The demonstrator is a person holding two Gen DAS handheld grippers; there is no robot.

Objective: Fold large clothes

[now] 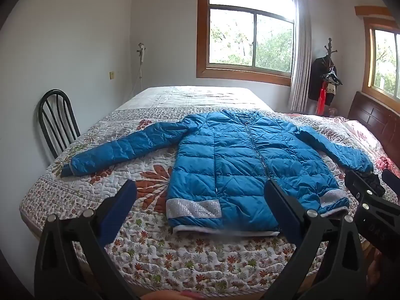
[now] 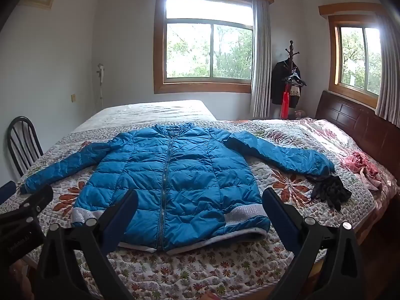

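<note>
I am at the start: the blue jacket (image 1: 240, 165) lies zipped and spread flat on the bed (image 1: 175, 262), hem toward the near edge, nothing folded yet. Left hand-held gripper (image 1: 200, 200) and right hand-held gripper (image 2: 200, 205) hover above the hem — both fully open, empty. Next, I judge: grasp a sleeve and fold it inward.

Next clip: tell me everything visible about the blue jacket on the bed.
The blue jacket is a quilted puffer of shiny fabric, zipped up the front, with silver sparkly bands near the hem and a pale hem edge. It lies flat, front up, unfolded, on the floral quilt, both sleeves spread outward. Its right-side cuff reaches a dark crumpled item. Neither open gripper touches it.
</note>
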